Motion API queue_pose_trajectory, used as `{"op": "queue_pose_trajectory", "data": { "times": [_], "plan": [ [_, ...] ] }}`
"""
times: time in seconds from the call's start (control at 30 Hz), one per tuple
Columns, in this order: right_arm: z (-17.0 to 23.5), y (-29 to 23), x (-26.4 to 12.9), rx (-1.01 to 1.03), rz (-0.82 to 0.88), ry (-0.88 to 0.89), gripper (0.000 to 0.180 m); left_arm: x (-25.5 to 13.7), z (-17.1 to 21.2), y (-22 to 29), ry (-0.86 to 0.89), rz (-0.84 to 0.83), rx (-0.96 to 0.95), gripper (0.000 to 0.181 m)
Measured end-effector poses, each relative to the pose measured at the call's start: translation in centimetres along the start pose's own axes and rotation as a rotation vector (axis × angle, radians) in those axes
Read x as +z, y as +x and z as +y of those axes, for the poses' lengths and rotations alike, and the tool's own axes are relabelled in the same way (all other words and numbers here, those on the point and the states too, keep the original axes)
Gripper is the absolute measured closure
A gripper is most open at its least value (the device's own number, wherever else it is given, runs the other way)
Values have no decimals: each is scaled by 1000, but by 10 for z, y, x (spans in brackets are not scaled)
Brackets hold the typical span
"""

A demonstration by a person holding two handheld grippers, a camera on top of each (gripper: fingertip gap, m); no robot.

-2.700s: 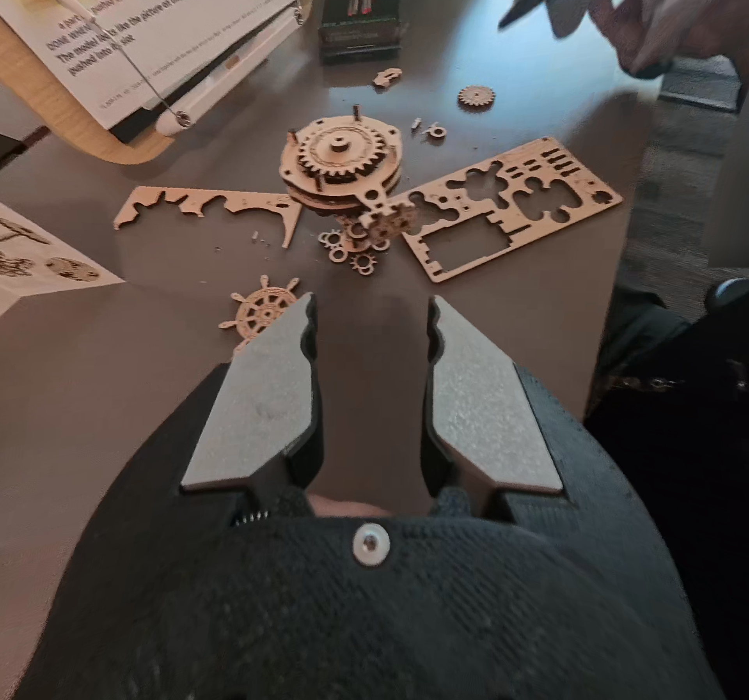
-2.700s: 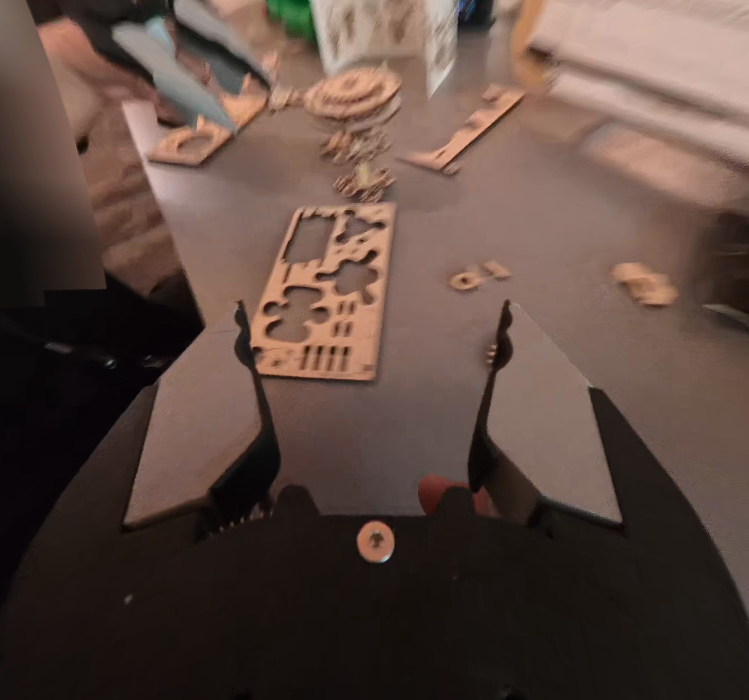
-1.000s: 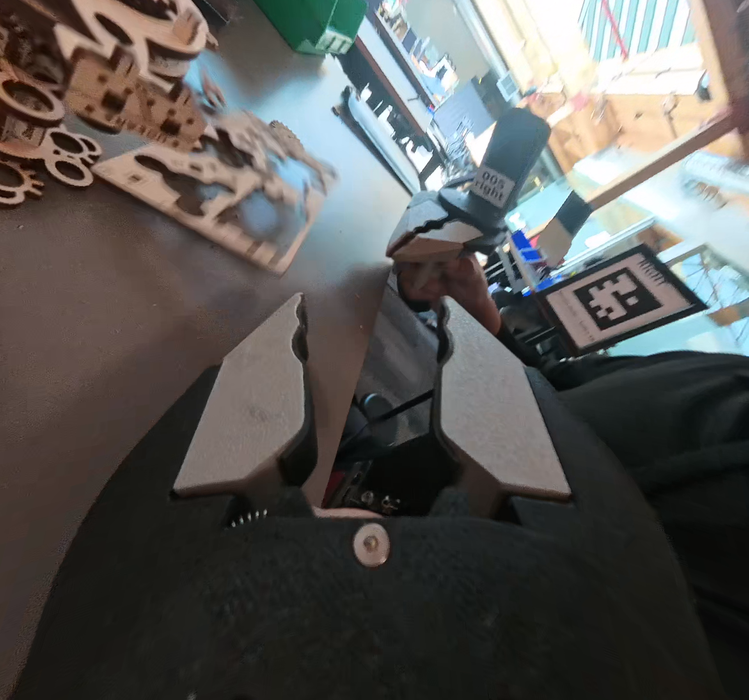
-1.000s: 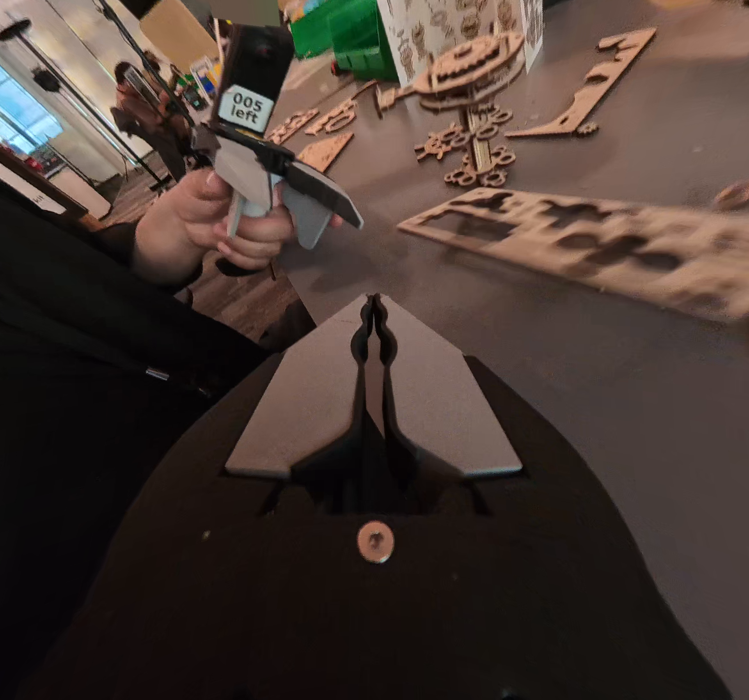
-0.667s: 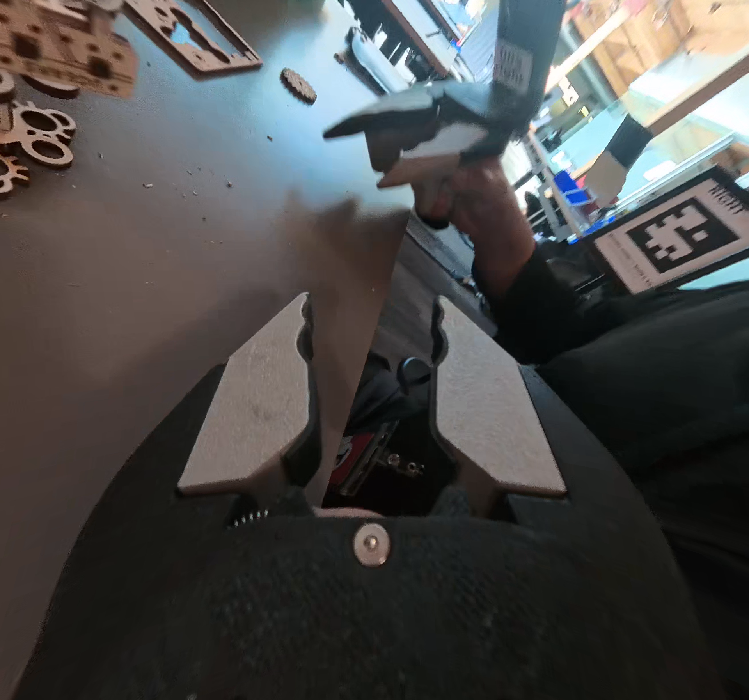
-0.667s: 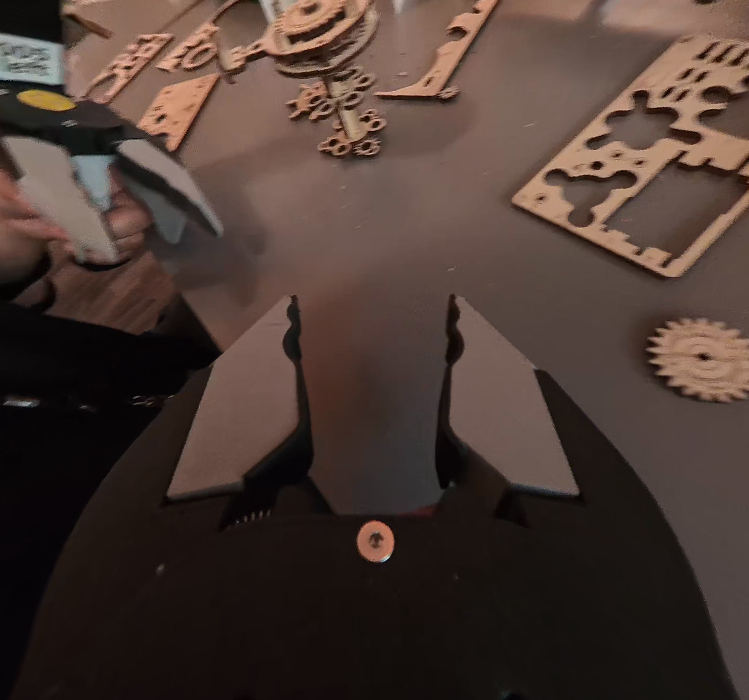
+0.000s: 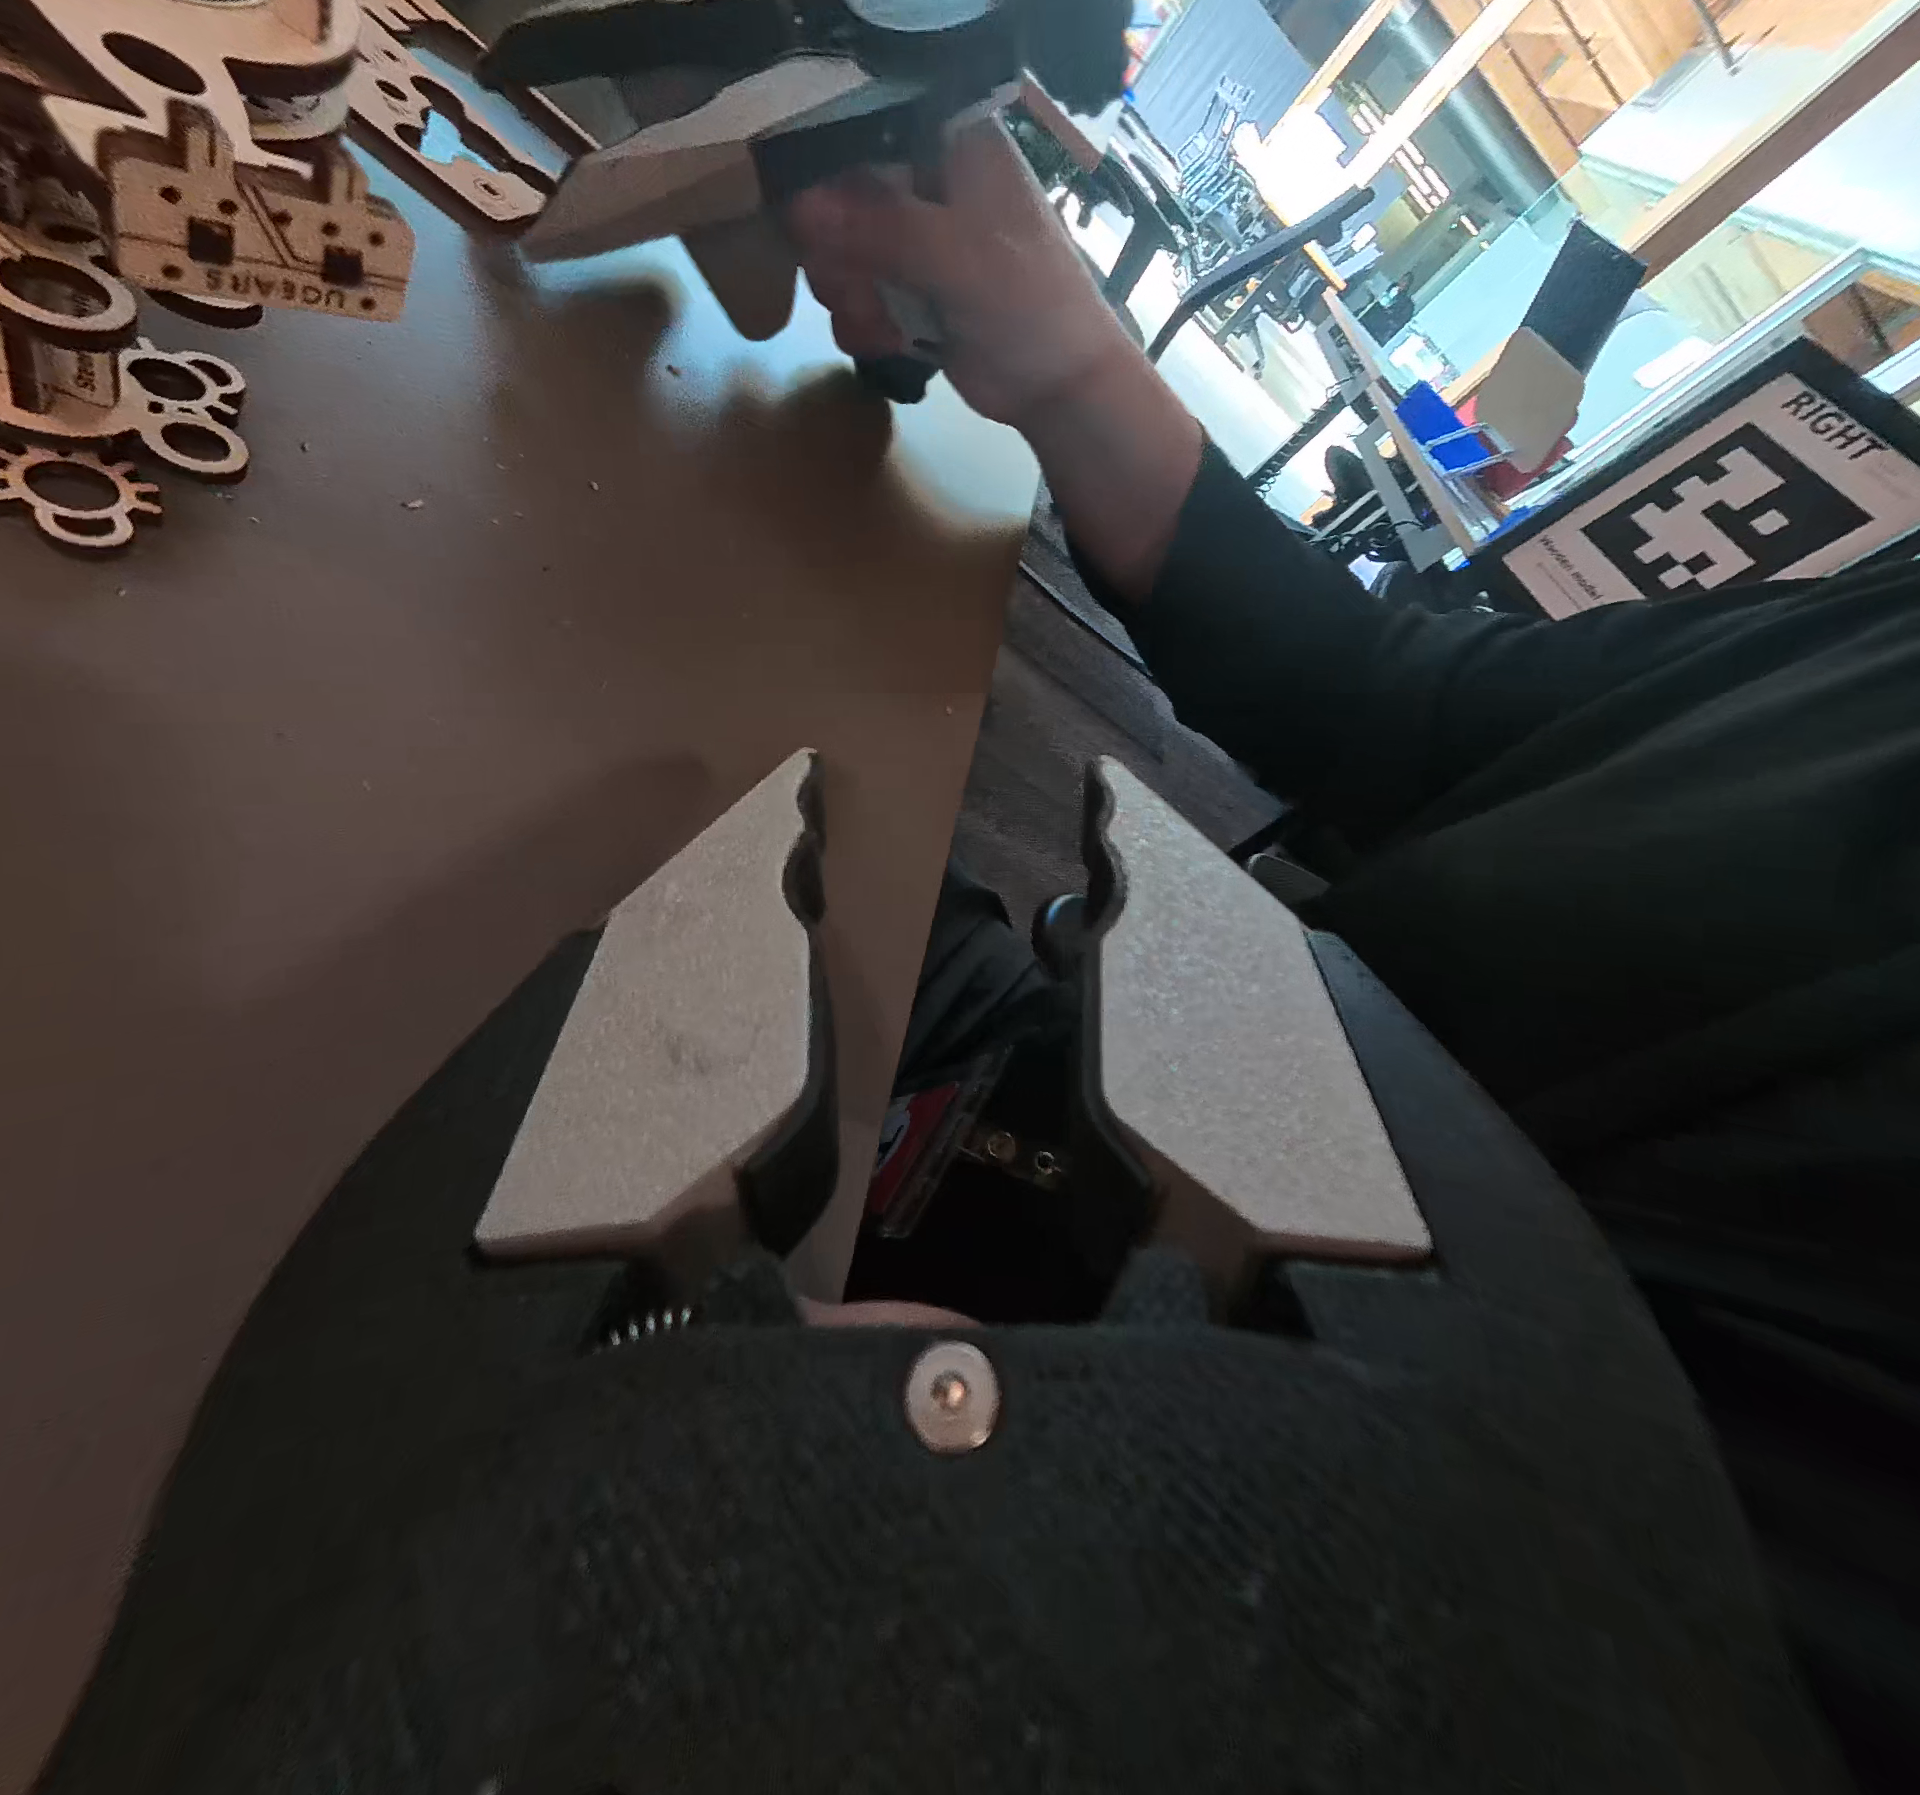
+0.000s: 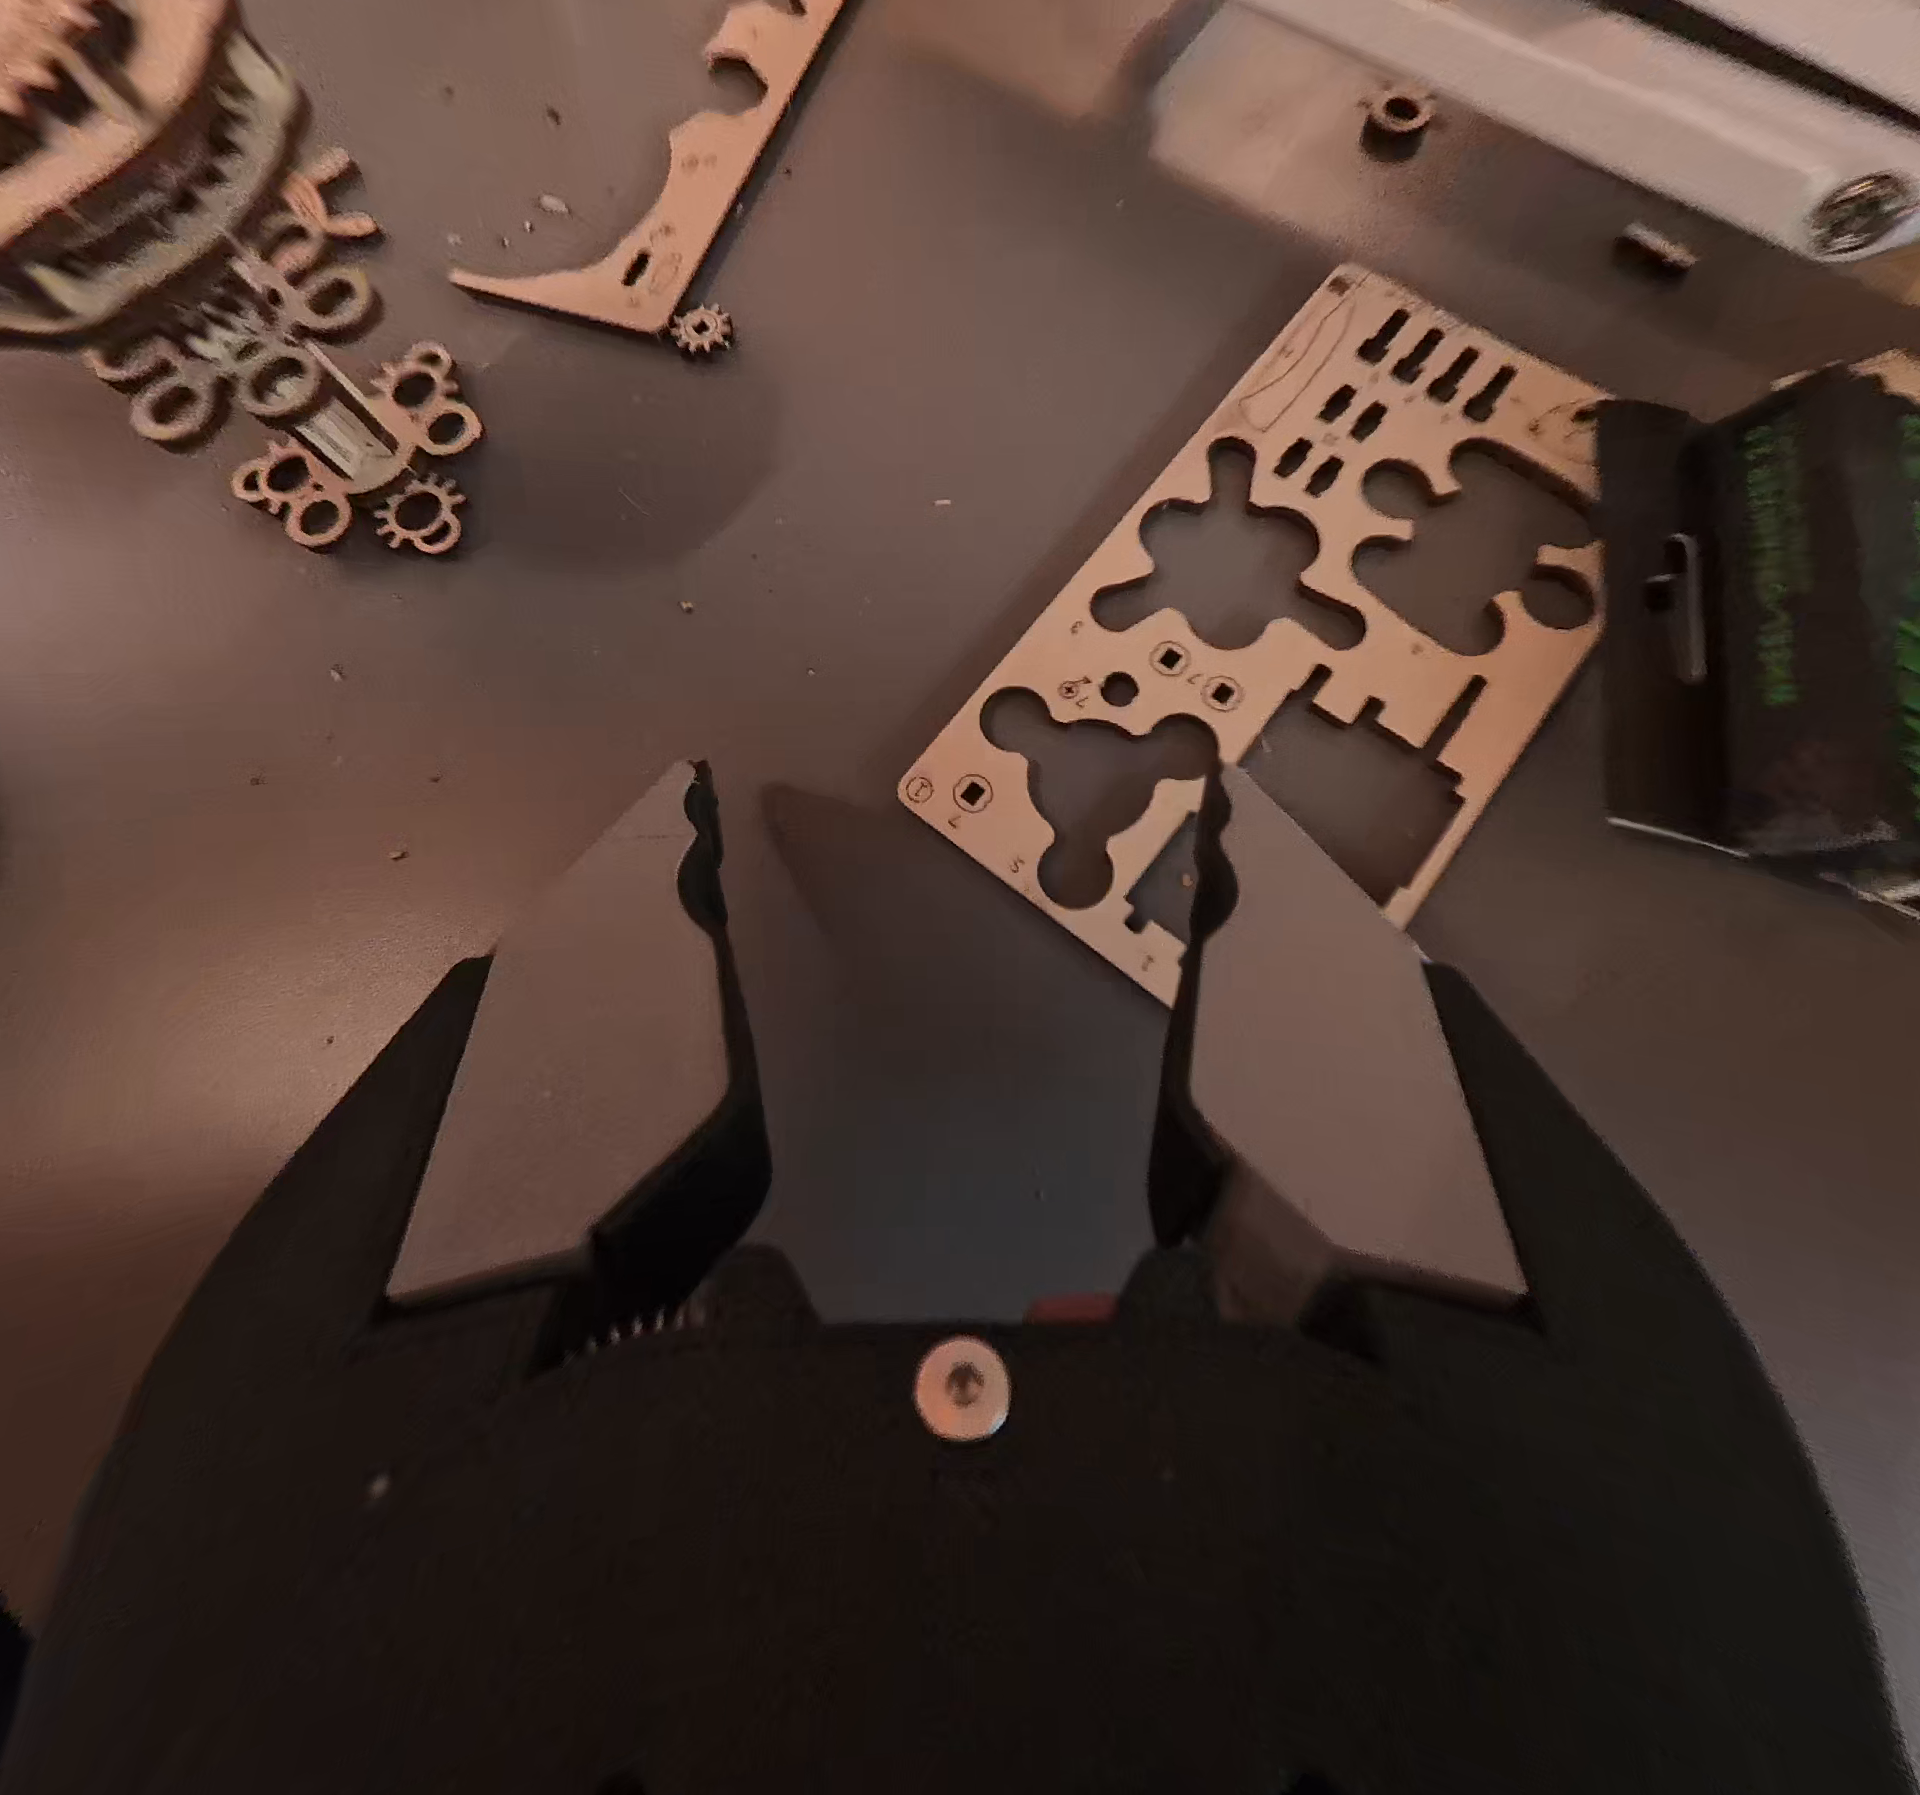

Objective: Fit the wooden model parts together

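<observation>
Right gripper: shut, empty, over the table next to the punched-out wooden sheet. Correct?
Not shut. The right wrist view shows the right gripper open, its fingers wide apart with bare table between them. The rest holds: it is empty, above the table, beside the punched-out wooden sheet.

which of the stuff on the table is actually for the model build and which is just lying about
For the job:
- part-built gear assembly
- small loose gear
- ring-shaped wooden pieces
- right tool, open, empty

Lying about:
- punched-out wooden sheet
- jagged offcut strip
- dark green box
- white stand
</observation>
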State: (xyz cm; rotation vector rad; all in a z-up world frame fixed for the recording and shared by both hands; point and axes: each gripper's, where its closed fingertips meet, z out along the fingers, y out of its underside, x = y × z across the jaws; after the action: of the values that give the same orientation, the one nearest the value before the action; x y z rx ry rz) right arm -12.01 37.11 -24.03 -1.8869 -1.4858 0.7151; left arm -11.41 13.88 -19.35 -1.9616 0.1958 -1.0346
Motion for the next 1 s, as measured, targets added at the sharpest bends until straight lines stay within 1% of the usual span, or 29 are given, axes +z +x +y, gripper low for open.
{"op": "queue_pose_trajectory", "data": {
  "times": [0.03, 0.07, 0.1, 0.13, 0.17, 0.23, 0.27, 0.3, 0.37, 0.4, 0.43, 0.47, 0.53, 0.6, 0.73, 0.8, 0.83, 0.87, 0.93, 0.97, 1.0],
  "plan": [
    [1, -1, 5, -14, 4, -22, 88, 0, 0, 0, -2, 6, -3, 134],
    [2, -4, 7, -38, 3, -35, 99, 1, 0, 1, -5, 9, -4, 135],
    [3, -11, 8, -55, -26, -50, 113, 0, 0, 1, -5, 8, -2, 135],
    [3, -20, 6, -57, -72, -51, 123, 0, 0, 1, -1, 5, 3, 135],
    [4, -29, 4, -46, -124, -48, 125, 0, 0, 1, 2, 4, 8, 135],
    [7, -45, -4, -32, -217, -49, 121, -1, 0, 1, 7, 4, 11, 136],
    [9, -51, -12, -44, -250, -45, 130, -1, 0, 1, 7, 6, 9, 136],
    [7, -47, -22, -63, -230, -20, 141, -1, 0, 1, 7, 9, 6, 137],
    [-7, -7, -51, -72, -52, 86, 145, -1, 1, 2, 4, 16, 1, 140],
    [-16, 21, -69, -48, 46, 139, 142, -1, 1, 2, 3, 20, 1, 140],
    [-22, 49, -85, -8, 123, 166, 132, -1, 1, 3, 3, 27, 6, 141],
    [-24, 74, -96, 39, 168, 152, 119, -1, 1, 4, 4, 32, 14, 141],
    [-25, 114, -105, 112, 207, 86, 109, -1, 1, 5, 11, 28, 33, 142],
    [-33, 134, -96, 100, 220, 44, 101, -1, 0, 5, 20, 19, 46, 143],
    [-38, 140, -35, 45, 215, -81, 94, 1, -1, 5, 23, 3, 56, 143],
    [-31, 150, -11, 15, 264, -155, 103, 0, -3, 4, 17, -1, 69, 140],
    [-24, 156, -5, -11, 292, -199, 110, -1, -5, 2, 15, -23, 91, 139],
    [-12, 163, -3, -38, 321, -261, 121, -5, -8, -3, 12, -61, 124, 139],
    [0, 174, -15, -76, 366, -301, 136, -14, -13, -17, -1, -162, 196, 135],
    [8, 175, -26, -63, 364, -340, 141, -19, -15, -23, -10, -203, 225, 133],
    [15, 178, -40, -64, 370, -376, 154, -24, -15, -27, -16, -230, 246, 133]
  ]
}}
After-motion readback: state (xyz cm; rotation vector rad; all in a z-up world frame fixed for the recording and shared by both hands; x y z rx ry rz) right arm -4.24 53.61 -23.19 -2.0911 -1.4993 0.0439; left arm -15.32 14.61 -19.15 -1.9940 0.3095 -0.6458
